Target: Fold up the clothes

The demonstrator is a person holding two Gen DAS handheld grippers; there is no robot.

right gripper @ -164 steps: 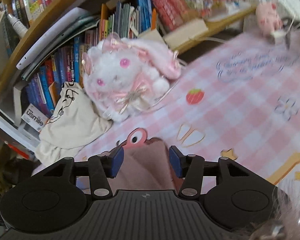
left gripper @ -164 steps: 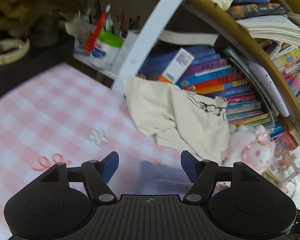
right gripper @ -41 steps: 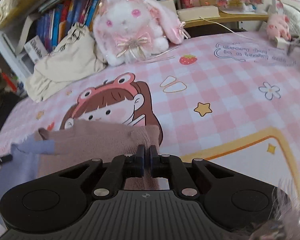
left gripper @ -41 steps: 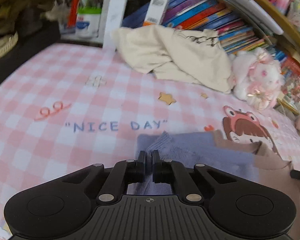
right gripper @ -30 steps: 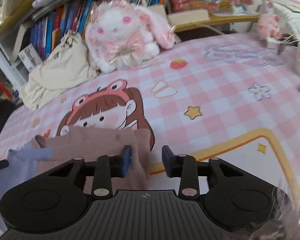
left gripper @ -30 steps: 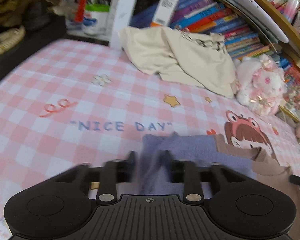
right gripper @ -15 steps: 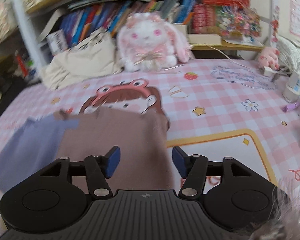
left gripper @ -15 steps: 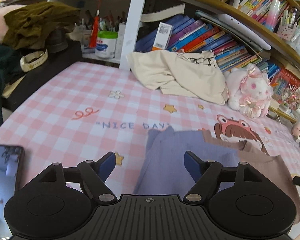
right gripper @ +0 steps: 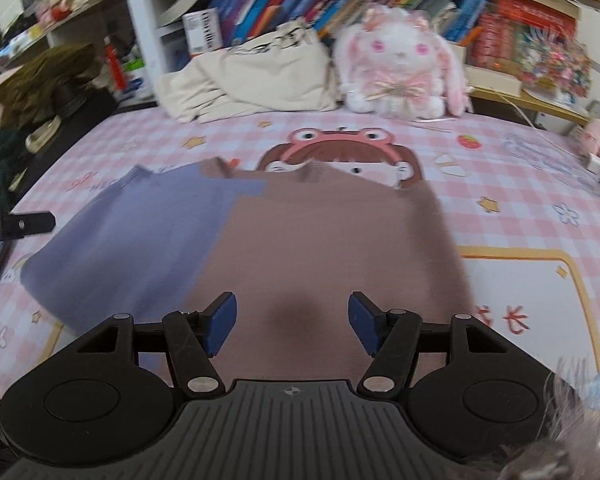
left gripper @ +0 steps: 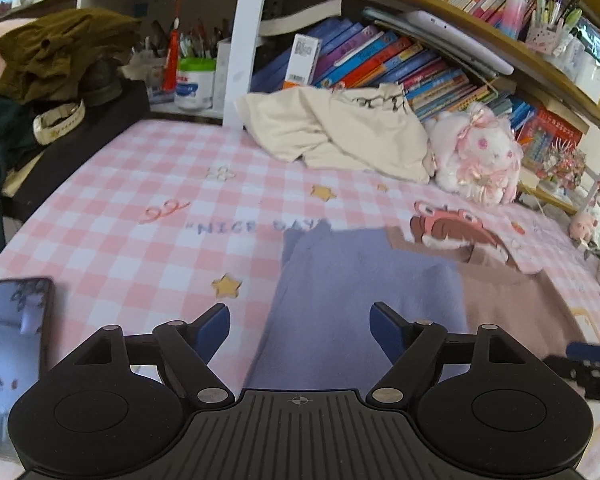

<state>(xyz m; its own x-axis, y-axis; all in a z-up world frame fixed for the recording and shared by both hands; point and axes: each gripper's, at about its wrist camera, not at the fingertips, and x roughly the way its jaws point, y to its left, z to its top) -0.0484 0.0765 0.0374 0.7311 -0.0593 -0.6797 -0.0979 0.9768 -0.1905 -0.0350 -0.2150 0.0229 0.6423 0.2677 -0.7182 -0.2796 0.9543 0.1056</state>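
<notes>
A knit garment, lavender (left gripper: 364,288) on its left half and brown (right gripper: 332,248) on its right half, lies spread flat on the pink checked cloth (left gripper: 112,240). My left gripper (left gripper: 300,330) hangs open above the lavender half (right gripper: 140,240), with nothing between its blue pads. Over the near edge of the brown half (left gripper: 512,304), my right gripper (right gripper: 292,324) is open too and holds nothing. The left gripper's fingertip (right gripper: 24,222) shows at the left edge of the right wrist view.
A cream cloth bag (left gripper: 340,128) and a white-pink plush rabbit (right gripper: 400,64) sit at the back against shelves of books (left gripper: 380,64). A phone (left gripper: 14,340) lies at the cloth's near left corner. Olive and dark clothes (left gripper: 56,52) pile up at far left.
Both grippers were shut on the garment's far edge, then opened, let go and drew back toward me and upward. The garment now lies flat on the cloth.
</notes>
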